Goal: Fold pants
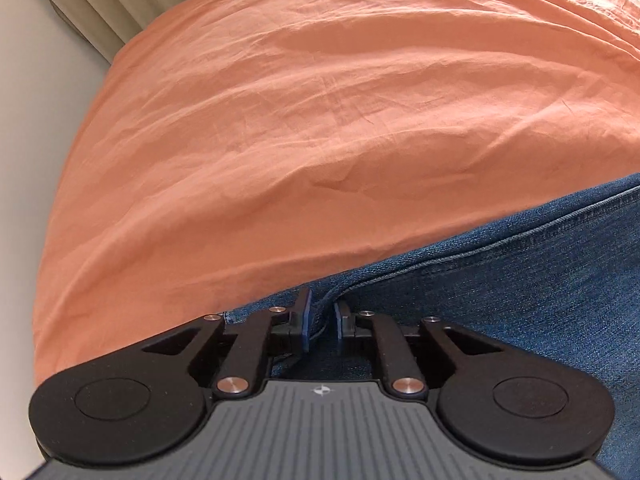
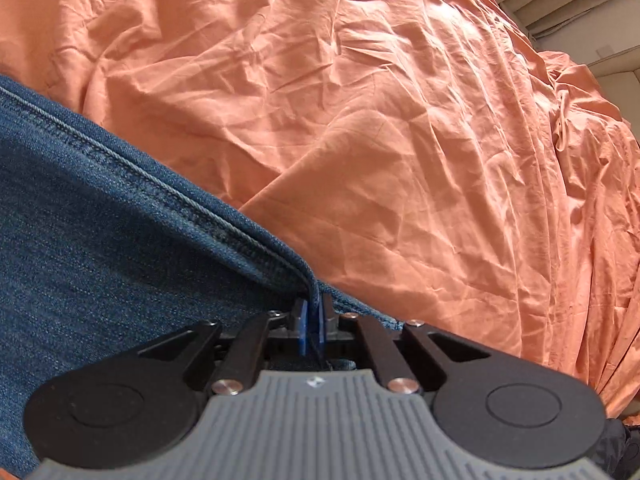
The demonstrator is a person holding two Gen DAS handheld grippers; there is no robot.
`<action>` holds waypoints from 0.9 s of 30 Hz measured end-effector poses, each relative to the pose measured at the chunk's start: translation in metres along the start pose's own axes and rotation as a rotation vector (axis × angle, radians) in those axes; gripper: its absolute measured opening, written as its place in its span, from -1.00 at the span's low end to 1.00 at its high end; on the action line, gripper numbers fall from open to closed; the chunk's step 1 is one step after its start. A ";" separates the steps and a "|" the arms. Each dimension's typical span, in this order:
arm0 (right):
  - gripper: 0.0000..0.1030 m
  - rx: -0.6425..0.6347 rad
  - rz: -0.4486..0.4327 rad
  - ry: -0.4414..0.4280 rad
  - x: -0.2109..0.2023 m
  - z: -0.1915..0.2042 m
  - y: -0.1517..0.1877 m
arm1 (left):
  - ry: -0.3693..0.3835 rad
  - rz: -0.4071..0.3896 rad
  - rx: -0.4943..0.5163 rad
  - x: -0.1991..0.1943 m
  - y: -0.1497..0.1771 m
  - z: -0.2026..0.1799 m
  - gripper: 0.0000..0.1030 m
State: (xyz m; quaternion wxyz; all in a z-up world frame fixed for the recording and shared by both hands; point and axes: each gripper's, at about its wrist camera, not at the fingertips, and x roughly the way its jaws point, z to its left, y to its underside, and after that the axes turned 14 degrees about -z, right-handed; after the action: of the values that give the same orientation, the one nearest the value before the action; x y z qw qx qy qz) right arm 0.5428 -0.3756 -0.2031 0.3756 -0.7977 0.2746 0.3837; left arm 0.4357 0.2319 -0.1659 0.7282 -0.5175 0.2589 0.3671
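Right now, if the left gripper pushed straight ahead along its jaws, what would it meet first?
The jeans: a denim fold already sits between the left gripper jaws. Beyond it lies the orange sheet.

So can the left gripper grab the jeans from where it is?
Probably yes. The left gripper has its jaws slightly apart with the jeans seam already between them, nothing blocking; it looks ready to pinch.
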 end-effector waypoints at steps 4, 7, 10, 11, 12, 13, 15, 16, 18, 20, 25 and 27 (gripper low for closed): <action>0.14 0.045 -0.040 0.080 -0.019 -0.006 0.004 | -0.032 -0.060 -0.006 -0.014 0.001 0.005 0.39; 0.15 0.162 -0.072 0.070 -0.047 -0.010 0.008 | -0.026 -0.145 -0.094 -0.041 -0.002 0.022 0.87; 0.19 0.241 -0.145 0.021 -0.083 0.005 0.017 | -0.010 -0.192 -0.214 -0.074 0.002 0.045 0.85; 0.19 0.269 -0.165 -0.003 -0.094 0.011 0.021 | -0.010 -0.215 -0.256 -0.086 0.007 0.053 0.85; 0.19 0.310 -0.183 -0.038 -0.106 0.021 0.027 | -0.009 -0.233 -0.307 -0.096 0.015 0.062 0.85; 0.19 0.347 -0.196 -0.073 -0.116 0.030 0.032 | -0.009 -0.246 -0.359 -0.106 0.024 0.071 0.85; 0.19 0.409 -0.225 -0.135 -0.132 0.052 0.044 | -0.023 -0.278 -0.495 -0.126 0.050 0.093 0.81; 0.18 0.430 -0.239 -0.160 -0.139 0.064 0.049 | -0.029 -0.289 -0.565 -0.134 0.066 0.104 0.81; 0.18 0.465 -0.274 -0.197 -0.150 0.090 0.057 | -0.035 -0.320 -0.712 -0.148 0.099 0.126 0.81; 0.17 0.484 -0.311 -0.220 -0.158 0.114 0.061 | -0.039 -0.342 -0.864 -0.154 0.135 0.148 0.81; 0.17 0.631 -0.338 -0.272 -0.166 0.151 0.066 | -0.026 -0.332 -1.153 -0.143 0.213 0.171 0.81; 0.17 0.667 -0.339 -0.271 -0.167 0.161 0.068 | -0.007 -0.323 -1.265 -0.131 0.236 0.173 0.81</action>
State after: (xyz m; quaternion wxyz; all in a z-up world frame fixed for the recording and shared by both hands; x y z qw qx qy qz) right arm 0.3356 -0.2584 -0.1612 0.7047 -0.6082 0.1966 0.3079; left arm 0.1678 0.4062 -0.1430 0.3300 -0.8774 -0.0906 0.3361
